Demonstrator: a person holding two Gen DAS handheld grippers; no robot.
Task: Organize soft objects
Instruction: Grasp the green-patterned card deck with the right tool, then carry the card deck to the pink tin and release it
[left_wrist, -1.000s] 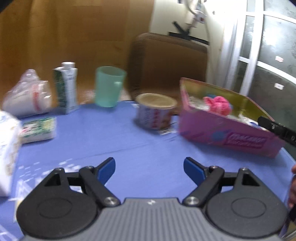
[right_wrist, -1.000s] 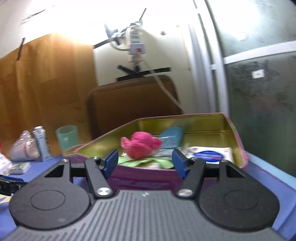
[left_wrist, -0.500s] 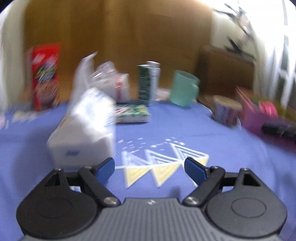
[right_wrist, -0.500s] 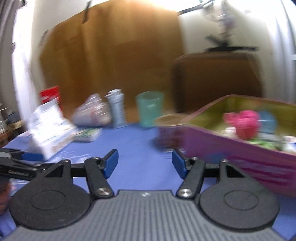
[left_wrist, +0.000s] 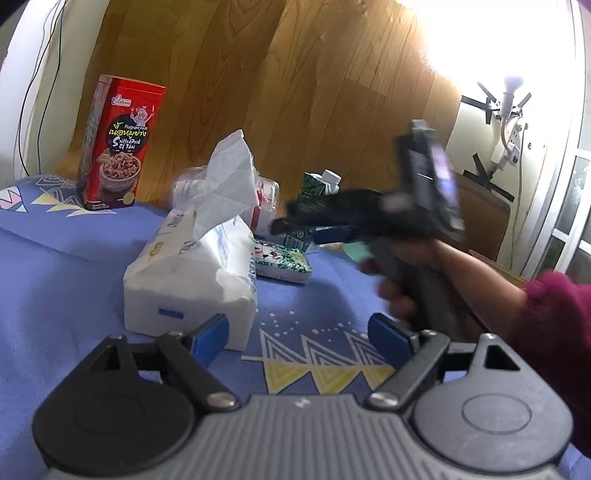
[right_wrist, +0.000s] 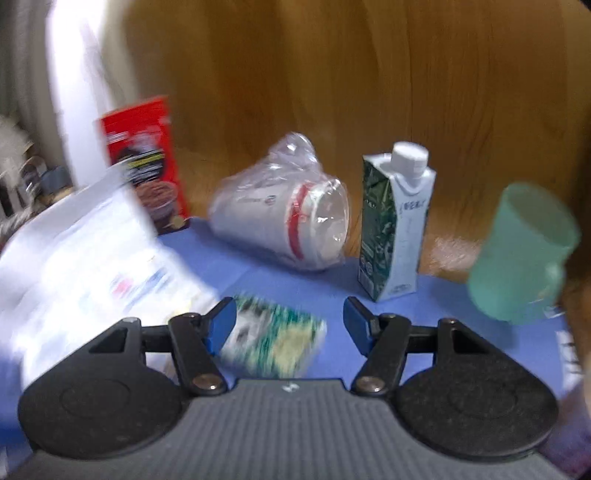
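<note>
Where both tongs (left_wrist: 299, 332) (right_wrist: 290, 319) gape, crinkly tissue pack (left_wrist: 192, 273), soft green packet (right_wrist: 273, 341)

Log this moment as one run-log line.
left tongs: open, empty, by tissue pack | right tongs: open, empty, over small green packet | nothing gripped | view blurred

1. Table (left_wrist: 74, 266): blue patterned cloth.
2. On it: tissue pack (left_wrist: 192, 280), small green pack (right_wrist: 273, 336), red box (left_wrist: 116, 144), bagged cups (right_wrist: 288, 225), carton (right_wrist: 397, 229), green mug (right_wrist: 524, 254).
</note>
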